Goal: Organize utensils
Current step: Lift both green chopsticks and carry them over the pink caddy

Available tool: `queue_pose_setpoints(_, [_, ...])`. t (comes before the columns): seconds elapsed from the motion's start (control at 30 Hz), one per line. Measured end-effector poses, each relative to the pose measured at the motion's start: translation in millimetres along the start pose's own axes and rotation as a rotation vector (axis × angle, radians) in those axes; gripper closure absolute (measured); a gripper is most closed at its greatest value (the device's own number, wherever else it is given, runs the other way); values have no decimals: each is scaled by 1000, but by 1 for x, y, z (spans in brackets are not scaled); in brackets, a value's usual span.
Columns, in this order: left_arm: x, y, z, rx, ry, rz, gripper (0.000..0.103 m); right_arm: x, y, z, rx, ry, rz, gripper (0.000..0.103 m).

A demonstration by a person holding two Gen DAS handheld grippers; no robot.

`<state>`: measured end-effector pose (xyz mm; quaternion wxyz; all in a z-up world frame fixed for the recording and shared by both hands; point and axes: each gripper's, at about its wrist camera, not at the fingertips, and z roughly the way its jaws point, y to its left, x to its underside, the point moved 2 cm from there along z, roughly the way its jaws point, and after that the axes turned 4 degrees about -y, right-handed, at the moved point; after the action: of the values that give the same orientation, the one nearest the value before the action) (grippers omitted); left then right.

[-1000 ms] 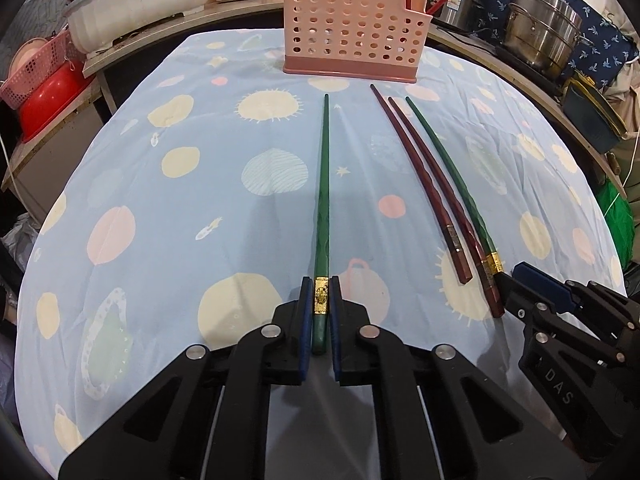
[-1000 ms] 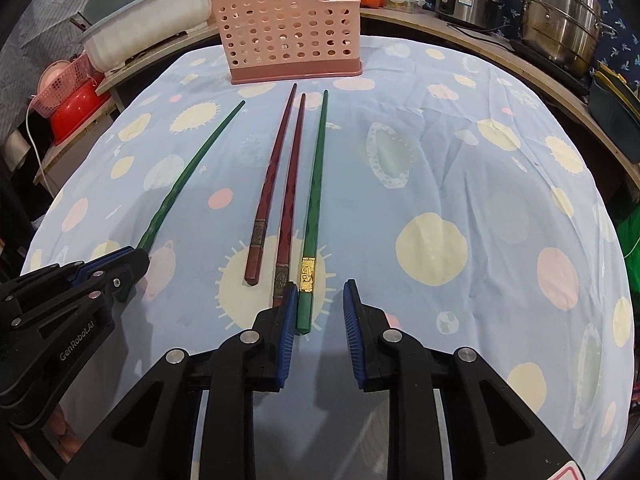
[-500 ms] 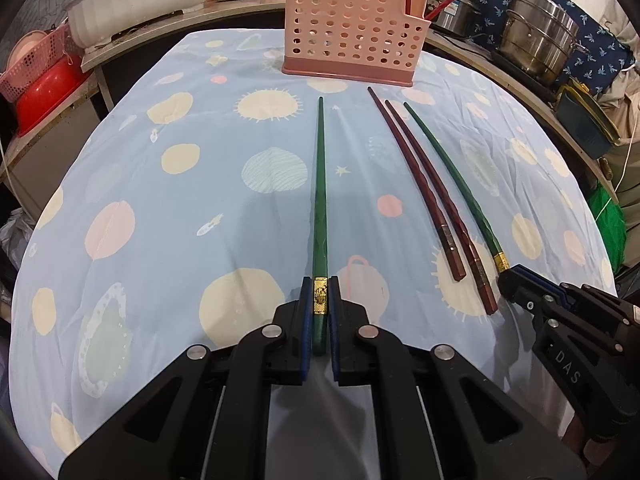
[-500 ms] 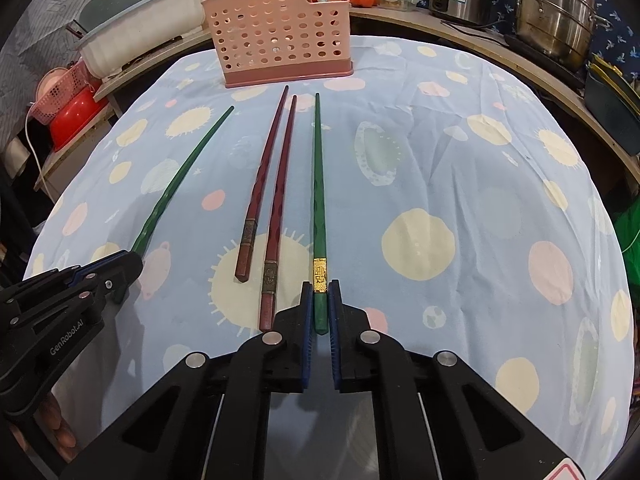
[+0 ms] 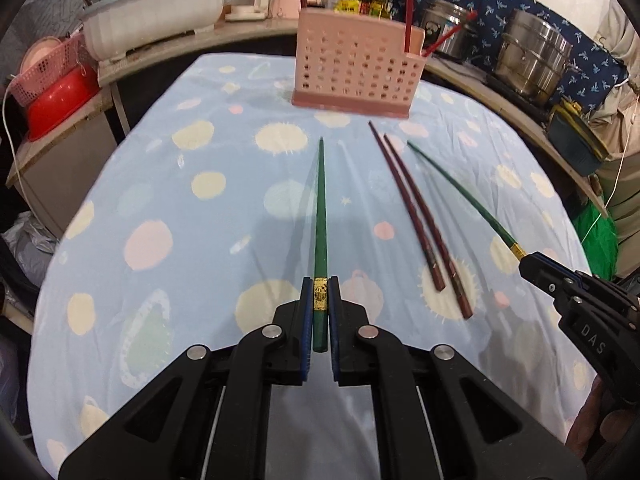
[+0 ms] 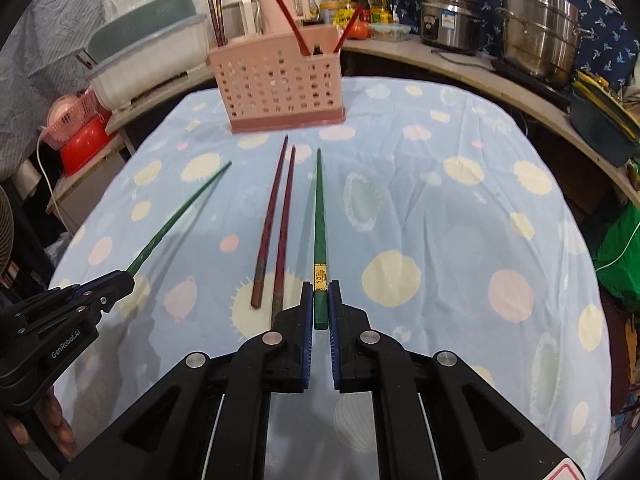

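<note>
My left gripper (image 5: 320,300) is shut on the gold-banded end of a green chopstick (image 5: 321,216), lifted off the cloth. My right gripper (image 6: 320,304) is shut on the second green chopstick (image 6: 319,216), also raised. In the left wrist view the right gripper (image 5: 532,266) holds its chopstick (image 5: 460,194) at the right. In the right wrist view the left gripper (image 6: 116,286) holds its chopstick (image 6: 180,216) at the left. Two dark red chopsticks (image 5: 416,216) (image 6: 276,220) lie side by side on the cloth between them. A pink perforated utensil holder (image 5: 356,72) (image 6: 276,88) stands at the far end, with red chopsticks in it.
The table has a blue spotted cloth (image 5: 180,208). Behind it a counter holds a white tub (image 5: 156,32), a red basin (image 5: 56,100), steel pots (image 5: 536,60), bottles and a kettle. A dark green container (image 6: 600,128) sits at the right edge.
The right gripper closed on its green chopstick. Both grippers then lifted their green chopsticks off the cloth, tips now raised. The red pair has not moved.
</note>
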<state>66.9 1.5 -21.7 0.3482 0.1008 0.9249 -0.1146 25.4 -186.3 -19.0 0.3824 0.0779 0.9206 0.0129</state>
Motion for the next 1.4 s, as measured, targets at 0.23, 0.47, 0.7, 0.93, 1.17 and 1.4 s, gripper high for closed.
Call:
queue_pose_setpoints(0.23, [-33,0,-34,-2,-101,-1,96,-33,-5,-35,-2,-106,9,96])
queue_pose_setpoints(0.47, [-67,-1,-57,-16,-171,12,96,-69,-10,-64,-3,-195,20,96])
queue_pose_setpoints(0.7, [-107,-7,-74,-22,-214,25,96,-104,-13,-86,-3,-282,19,96])
queue_pose_setpoints(0.93, [-138,-17,-82,-27,-241,40,96,-134,-13,-97,-17,-333,18,96])
queue_pose_setpoints(1.17, [-167,-26,-87,-25,-282,59,96,-155,-11,-98,-39,-356,21,96])
queue_pose_setpoints(1.4, [-203,-30,-94,-19,-334,73,96,-186,-12,-95,-62,-378,32,96])
